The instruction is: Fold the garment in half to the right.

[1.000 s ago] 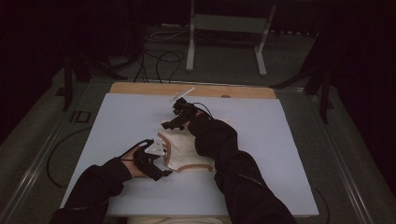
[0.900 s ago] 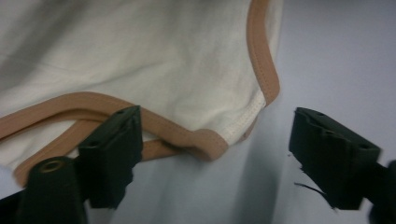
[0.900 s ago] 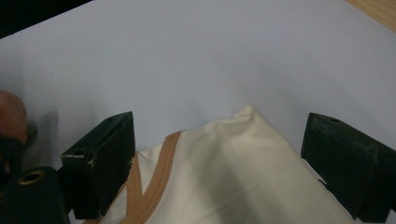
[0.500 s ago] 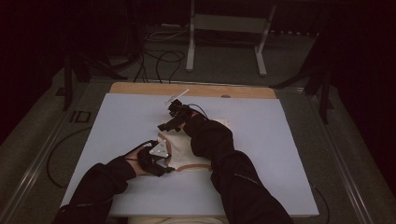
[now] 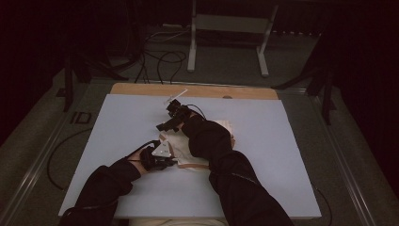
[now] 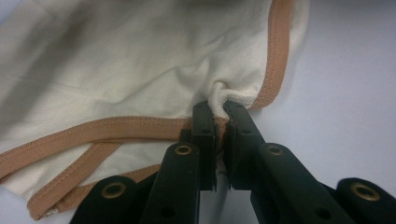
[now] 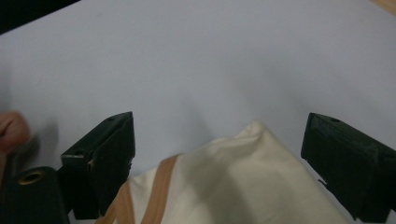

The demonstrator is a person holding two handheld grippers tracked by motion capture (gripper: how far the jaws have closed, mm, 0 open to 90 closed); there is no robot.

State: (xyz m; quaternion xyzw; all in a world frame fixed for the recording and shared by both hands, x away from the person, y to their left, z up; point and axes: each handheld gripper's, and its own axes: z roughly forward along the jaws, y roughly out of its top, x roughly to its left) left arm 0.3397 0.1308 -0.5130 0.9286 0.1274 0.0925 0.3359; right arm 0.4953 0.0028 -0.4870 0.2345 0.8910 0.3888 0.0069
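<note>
Left gripper view: a cream garment [image 6: 130, 65] with tan-bound edges lies on the pale blue table [image 6: 345, 70], its hem pinched in the left gripper [image 6: 220, 112], whose jaws have just closed; the right gripper [image 7: 215, 140] straddles another corner, jaws wide apart.

the high view is dim, dark from nine through twelve to three o'clock. both gripper views are brighter; soft shadows at six o'clock, near jaws slightly blurred.
</note>
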